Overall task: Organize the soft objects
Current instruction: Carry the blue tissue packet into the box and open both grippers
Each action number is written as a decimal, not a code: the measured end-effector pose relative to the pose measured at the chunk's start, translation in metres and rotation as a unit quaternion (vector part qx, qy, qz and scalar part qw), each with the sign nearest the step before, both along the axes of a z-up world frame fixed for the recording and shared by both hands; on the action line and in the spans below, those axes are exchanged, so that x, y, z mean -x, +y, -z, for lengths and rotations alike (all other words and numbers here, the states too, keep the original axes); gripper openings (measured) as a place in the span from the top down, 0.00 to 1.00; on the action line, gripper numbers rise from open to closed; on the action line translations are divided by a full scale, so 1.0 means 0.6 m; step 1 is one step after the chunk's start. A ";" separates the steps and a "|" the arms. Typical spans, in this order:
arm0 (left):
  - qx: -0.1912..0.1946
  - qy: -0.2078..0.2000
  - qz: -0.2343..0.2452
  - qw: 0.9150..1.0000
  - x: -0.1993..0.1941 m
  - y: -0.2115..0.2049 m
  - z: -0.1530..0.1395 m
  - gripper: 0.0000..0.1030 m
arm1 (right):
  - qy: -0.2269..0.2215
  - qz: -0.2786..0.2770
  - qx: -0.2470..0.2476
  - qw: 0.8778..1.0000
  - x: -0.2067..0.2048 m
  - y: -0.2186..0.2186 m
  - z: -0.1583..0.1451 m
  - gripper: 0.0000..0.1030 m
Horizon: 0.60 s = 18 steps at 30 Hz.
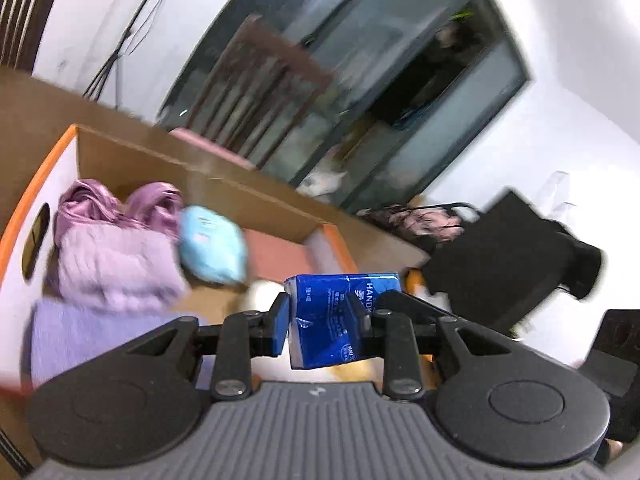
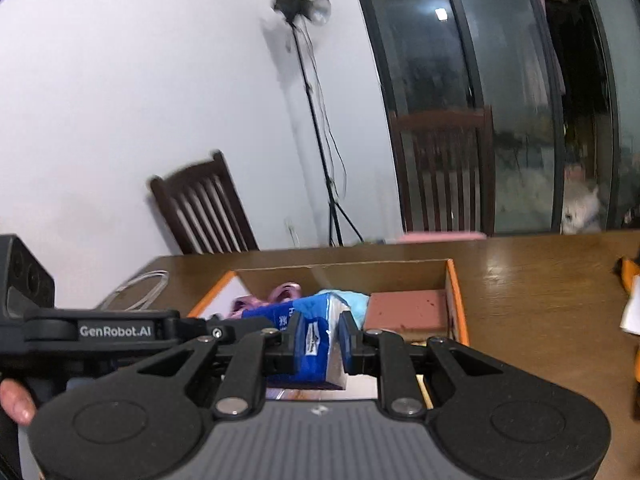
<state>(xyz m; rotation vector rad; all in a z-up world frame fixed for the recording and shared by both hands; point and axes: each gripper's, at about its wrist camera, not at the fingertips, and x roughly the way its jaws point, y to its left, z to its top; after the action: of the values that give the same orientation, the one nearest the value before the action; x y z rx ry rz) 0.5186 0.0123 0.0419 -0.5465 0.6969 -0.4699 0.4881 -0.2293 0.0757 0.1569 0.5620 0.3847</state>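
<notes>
Left to right in the left wrist view: cardboard box (image 1: 256, 204) with orange rims ahead of and left of the fingers, holding a lilac knitted garment (image 1: 116, 268), a purple satin bundle (image 1: 156, 200), a pale blue soft pouch (image 1: 212, 244). At centre, left gripper (image 1: 320, 314) pinching a blue pack of tissues (image 1: 340, 320), pads pressed on both flat sides, pack raised above the box's near edge. Black bag (image 1: 504, 256) beyond, to the right.

Likely light, squashy, with slippery film wrap; best pinched across the flat faces near the middle, gently, to avoid creasing.

Right wrist view, left to right: a fingertip (image 2: 16, 402) of the person, then the left tool's branded body seen side-on, then right gripper (image 2: 320, 340) clamped on the same pack's other end. Only here: wooden table (image 2: 540, 300), a pink-brown block (image 2: 408, 310) in the box's right end, a stand against the wall. Only in the left view: the lilac knit in full.
</notes>
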 end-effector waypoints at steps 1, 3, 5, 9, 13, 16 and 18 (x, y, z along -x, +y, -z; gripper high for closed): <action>-0.007 0.007 -0.006 1.000 -0.023 0.004 0.009 0.72 | 0.010 -0.002 0.003 1.000 -0.025 0.010 0.010 0.83; -0.052 0.014 -0.010 0.999 -0.071 0.003 0.028 0.72 | 0.032 -0.001 0.020 0.999 -0.084 0.039 0.040 0.83; -0.092 0.038 -0.011 0.995 -0.101 -0.002 0.046 0.73 | 0.062 -0.001 0.036 0.997 -0.128 0.065 0.072 0.82; -0.170 0.064 0.001 0.983 -0.109 -0.010 0.063 0.73 | 0.129 -0.025 0.028 0.991 -0.176 0.085 0.119 0.84; -0.180 0.092 0.000 0.979 -0.122 -0.012 0.072 0.74 | 0.169 -0.045 0.040 0.984 -0.199 0.094 0.141 0.84; -0.169 0.108 -0.004 0.980 -0.135 -0.010 0.075 0.72 | 0.173 -0.035 0.032 0.984 -0.206 0.085 0.144 0.84; -0.180 0.106 -0.003 0.978 -0.130 -0.012 0.064 0.70 | 0.154 -0.032 0.055 0.986 -0.194 0.095 0.138 0.83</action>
<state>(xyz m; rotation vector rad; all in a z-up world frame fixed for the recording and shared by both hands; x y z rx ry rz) 0.5964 0.0048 0.0036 -0.2567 0.9602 -0.2721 0.6044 -0.1724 -0.0072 0.0930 0.8938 0.3933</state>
